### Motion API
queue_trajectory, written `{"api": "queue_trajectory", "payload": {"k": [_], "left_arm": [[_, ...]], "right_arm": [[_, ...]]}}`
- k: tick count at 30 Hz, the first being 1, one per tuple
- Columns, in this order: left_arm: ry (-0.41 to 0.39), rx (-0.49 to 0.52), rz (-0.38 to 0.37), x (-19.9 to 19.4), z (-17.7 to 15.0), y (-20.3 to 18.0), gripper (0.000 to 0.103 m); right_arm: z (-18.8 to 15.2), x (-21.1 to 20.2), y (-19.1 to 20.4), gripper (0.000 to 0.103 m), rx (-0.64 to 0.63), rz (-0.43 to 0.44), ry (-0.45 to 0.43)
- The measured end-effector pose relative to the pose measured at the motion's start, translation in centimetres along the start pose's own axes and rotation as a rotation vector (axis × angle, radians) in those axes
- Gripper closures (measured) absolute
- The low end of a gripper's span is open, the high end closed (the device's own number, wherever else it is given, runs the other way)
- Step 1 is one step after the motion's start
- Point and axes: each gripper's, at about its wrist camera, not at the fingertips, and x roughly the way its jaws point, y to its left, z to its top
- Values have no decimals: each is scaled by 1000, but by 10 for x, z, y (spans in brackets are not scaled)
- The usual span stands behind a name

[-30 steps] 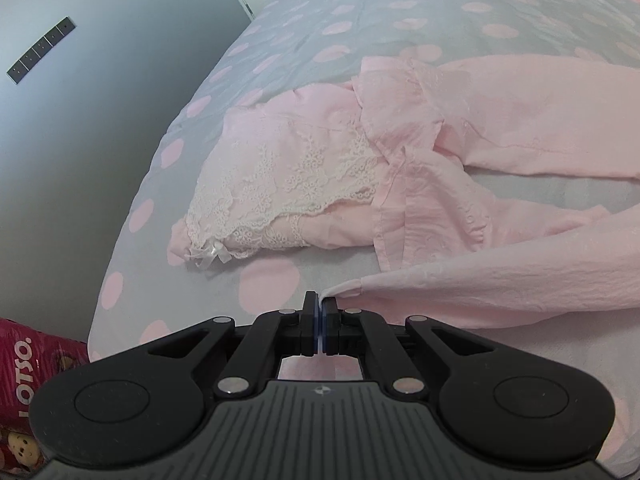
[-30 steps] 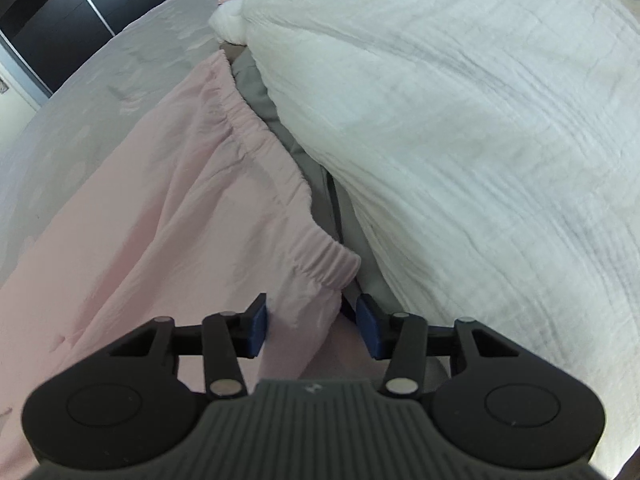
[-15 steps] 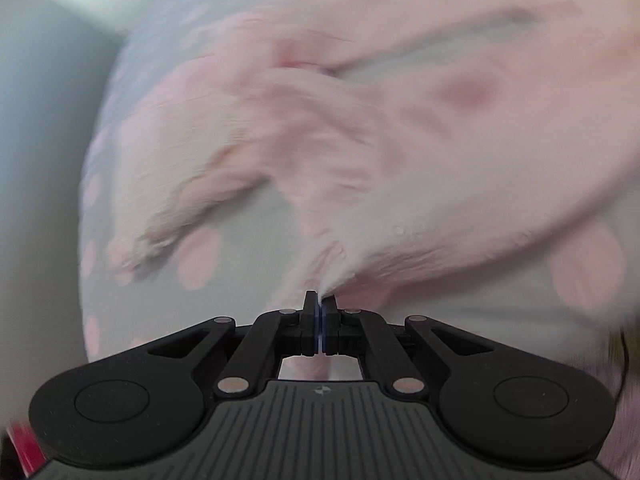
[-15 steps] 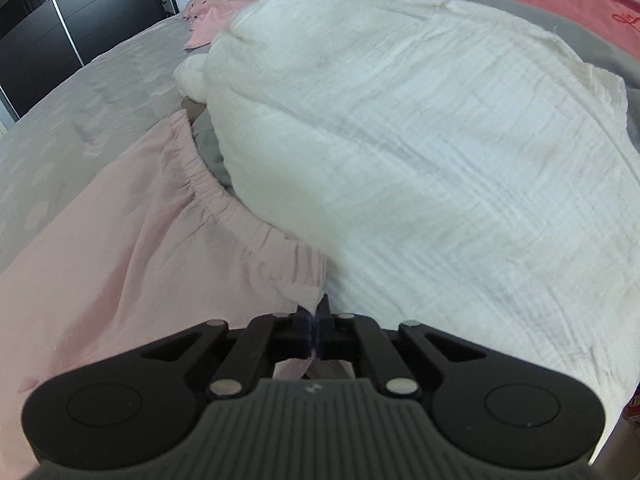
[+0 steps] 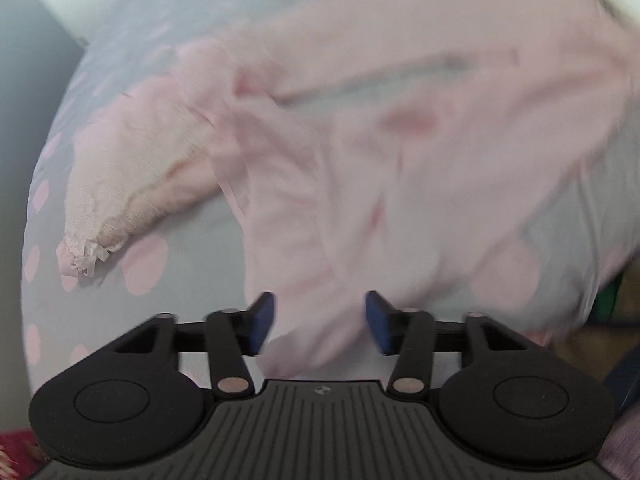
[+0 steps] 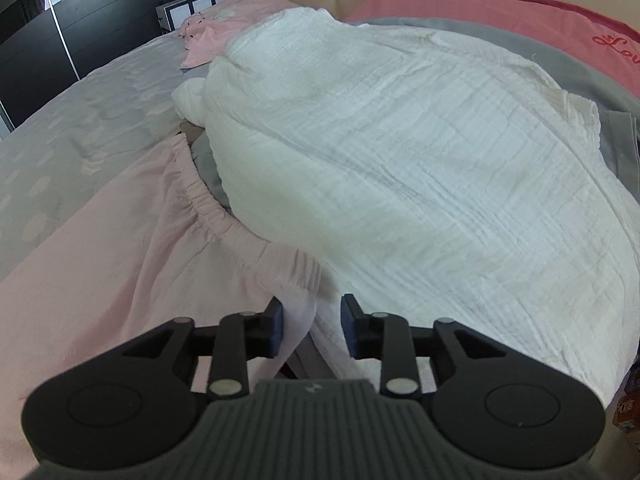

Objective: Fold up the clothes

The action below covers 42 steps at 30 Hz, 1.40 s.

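Two grippers work over one bed (image 6: 80,120), its grey sheet dotted with pink. A white blanket (image 6: 420,168) is heaped across the bed's right side, with a red pillow (image 6: 520,20) behind it against the headboard. The thing to fold is the pink trousers (image 5: 400,152), spread flat on the sheet and blurred in the left view; their waistband (image 6: 224,216) lies against the edge of the blanket. Left of them lies a pink top (image 5: 132,168) with a lace cuff, touching or overlapping the trousers; the blur hides which.

The left gripper (image 5: 318,322) is spread wide, with pink cloth lying loose between the jaws and nothing clamped. The right gripper (image 6: 312,326) is also parted, with the waistband corner and a fold of blanket in the gap, gripped by neither pad.

My judgement is that a fold has just been laid and both ends let go. To do this well, lift both grippers straight up and clear so no fabric drags along and undoes the fold. Before the next pinch, the right side should take only the pink corner, since the blanket sits close enough to be caught with it. The left should choose an edge of the trousers alone, away from the top.
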Motion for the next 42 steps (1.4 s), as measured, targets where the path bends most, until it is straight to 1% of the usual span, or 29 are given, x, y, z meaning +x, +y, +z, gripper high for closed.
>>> {"api": "queue_trajectory", "payload": {"k": [2, 3, 6, 9, 12, 14, 15, 16, 17, 18, 19, 20, 21, 22, 24, 27, 30, 33, 35, 37, 39, 40, 42], "left_arm": [[-40, -81, -17, 3, 13, 9, 48], [-52, -113, -8, 7, 24, 11, 48], [-76, -177, 9, 25, 48, 17, 48], [-61, -244, 9, 49, 68, 23, 48], [-21, -303, -11, 71, 80, 24, 48], [3, -312, -7, 83, 88, 23, 53], [18, -323, -8, 89, 91, 23, 67], [30, -337, -19, 94, 94, 24, 90], [35, -348, -27, 97, 96, 25, 97], [30, -352, -21, 98, 98, 25, 102], [16, -361, -8, 96, 99, 26, 103], [1, -371, 6, 93, 100, 28, 103], [-33, -403, 33, 87, 100, 35, 103], [-72, -440, 63, 79, 101, 43, 103], [-125, -537, 91, 69, 97, 64, 103], [-134, -591, 176, 66, 93, 84, 103], [-118, -587, 190, 76, 94, 88, 103], [-88, -549, 221, 83, 97, 81, 102], [-86, -530, 236, 80, 98, 77, 96], [-103, -521, 254, 73, 97, 74, 75], [-124, -519, 254, 64, 93, 71, 69], [-129, -513, 258, 60, 92, 68, 68], [-120, -502, 256, 57, 89, 64, 66]], "right_arm": [[-3, -9, 2, 67, -4, 13, -25], [-4, -13, 3, 67, -7, 24, -37], [-9, -26, 12, 61, -31, 70, -68], [-17, -36, 27, 58, -84, 110, -93], [-23, -40, 42, 58, -153, 120, -113], [-25, -38, 49, 58, -187, 115, -121], [-24, -36, 51, 58, -194, 112, -120], [-24, -33, 53, 58, -200, 110, -117], [-24, -30, 54, 58, -201, 110, -112], [-24, -26, 56, 58, -205, 110, -105], [-24, -22, 58, 58, -210, 108, -97], [-24, -19, 61, 58, -214, 107, -90], [-24, -15, 62, 58, -221, 104, -85], [-24, -11, 64, 58, -229, 101, -81], [-25, -4, 67, 58, -243, 95, -72], [-25, 6, 70, 58, -256, 88, -52], [-27, 13, 72, 58, -270, 87, -38], [-27, 15, 71, 58, -276, 96, -27], [-27, 15, 70, 58, -282, 110, -22], [-28, 13, 70, 58, -303, 131, -21], [-30, 12, 69, 58, -327, 157, -24], [-31, 12, 68, 58, -336, 171, -27], [-34, 16, 67, 54, -340, 213, 0]]}}
